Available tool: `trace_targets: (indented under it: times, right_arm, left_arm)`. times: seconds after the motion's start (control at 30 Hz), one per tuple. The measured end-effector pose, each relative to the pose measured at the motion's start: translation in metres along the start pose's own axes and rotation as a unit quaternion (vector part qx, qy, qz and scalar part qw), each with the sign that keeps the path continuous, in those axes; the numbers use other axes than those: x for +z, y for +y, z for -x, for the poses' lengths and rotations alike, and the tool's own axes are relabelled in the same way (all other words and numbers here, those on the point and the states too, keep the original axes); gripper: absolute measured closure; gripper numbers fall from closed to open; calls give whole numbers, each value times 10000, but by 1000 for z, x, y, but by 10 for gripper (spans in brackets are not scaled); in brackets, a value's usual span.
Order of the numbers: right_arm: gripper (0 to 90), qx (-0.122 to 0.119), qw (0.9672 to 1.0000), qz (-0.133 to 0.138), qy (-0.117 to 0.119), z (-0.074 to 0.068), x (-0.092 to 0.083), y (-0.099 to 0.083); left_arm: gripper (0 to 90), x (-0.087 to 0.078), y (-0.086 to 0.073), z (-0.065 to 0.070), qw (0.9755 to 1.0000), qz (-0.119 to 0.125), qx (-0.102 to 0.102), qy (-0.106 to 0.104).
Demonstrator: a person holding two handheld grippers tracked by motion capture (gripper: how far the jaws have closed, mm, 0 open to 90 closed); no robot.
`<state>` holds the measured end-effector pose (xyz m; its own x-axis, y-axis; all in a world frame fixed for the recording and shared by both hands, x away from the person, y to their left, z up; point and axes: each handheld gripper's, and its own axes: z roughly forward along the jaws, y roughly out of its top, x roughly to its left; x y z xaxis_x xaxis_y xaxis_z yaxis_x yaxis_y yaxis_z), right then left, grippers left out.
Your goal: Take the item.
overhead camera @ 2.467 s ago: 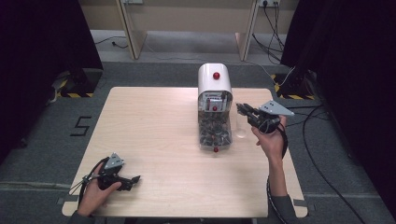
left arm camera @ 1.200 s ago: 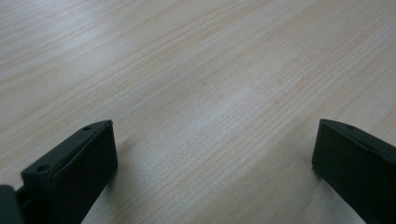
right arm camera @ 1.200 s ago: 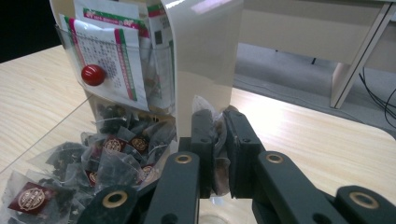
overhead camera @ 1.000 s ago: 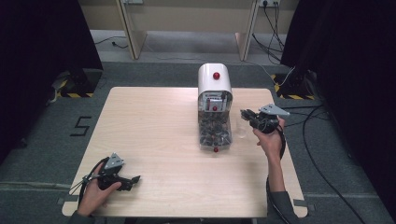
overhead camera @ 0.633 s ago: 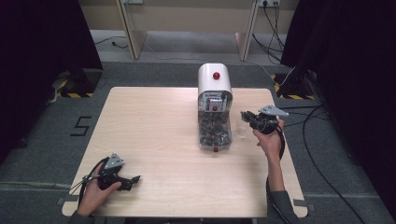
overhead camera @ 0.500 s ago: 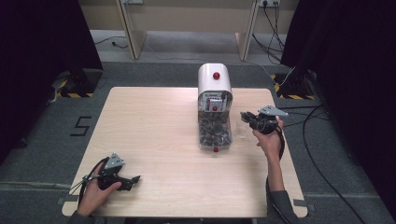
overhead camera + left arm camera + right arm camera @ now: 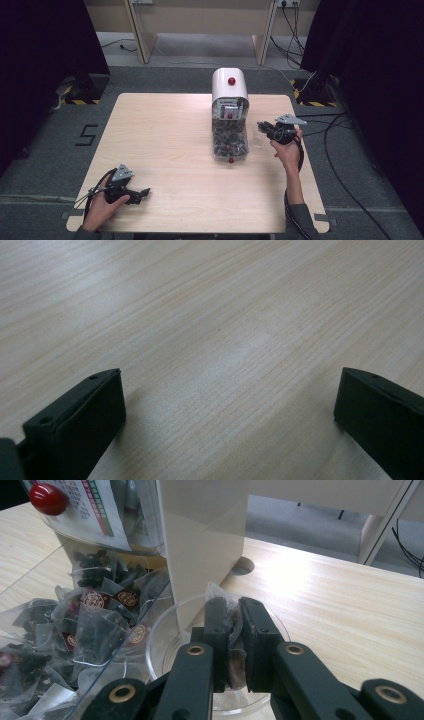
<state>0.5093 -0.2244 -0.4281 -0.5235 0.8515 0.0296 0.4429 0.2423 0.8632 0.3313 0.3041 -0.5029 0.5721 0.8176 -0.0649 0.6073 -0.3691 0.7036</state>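
Observation:
A white dispenser (image 7: 229,90) with a red knob stands at the table's middle back, its clear tray (image 7: 230,142) full of tea sachets (image 7: 95,612). My right gripper (image 7: 264,128) (image 7: 231,612) hovers just right of the tray, shut on a clear tea sachet (image 7: 219,592) pinched between its jaws. Right below it sits a clear glass bowl (image 7: 165,635), beside the dispenser's white wall (image 7: 200,535). My left gripper (image 7: 142,192) (image 7: 227,405) rests at the table's front left, open, with bare wood between its jaws.
The wooden table (image 7: 165,145) has free surface across its left and front. Cables (image 7: 345,150) trail over the floor to the right. Desk legs (image 7: 140,30) stand beyond the table's far edge.
The right gripper with the sachet has come down and slightly toward the dispenser compared with the earliest frame; since a second ago it barely moves. The left hand stays still.

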Motion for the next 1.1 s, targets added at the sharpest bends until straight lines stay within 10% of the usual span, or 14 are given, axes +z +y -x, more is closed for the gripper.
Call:
trace_targets:
  times: [1.1]
  right_arm:
    - [769,-41,10000,-19,24,-2,3,0]
  left_arm:
    - [0,0,0,0,10000,-4,1,1]
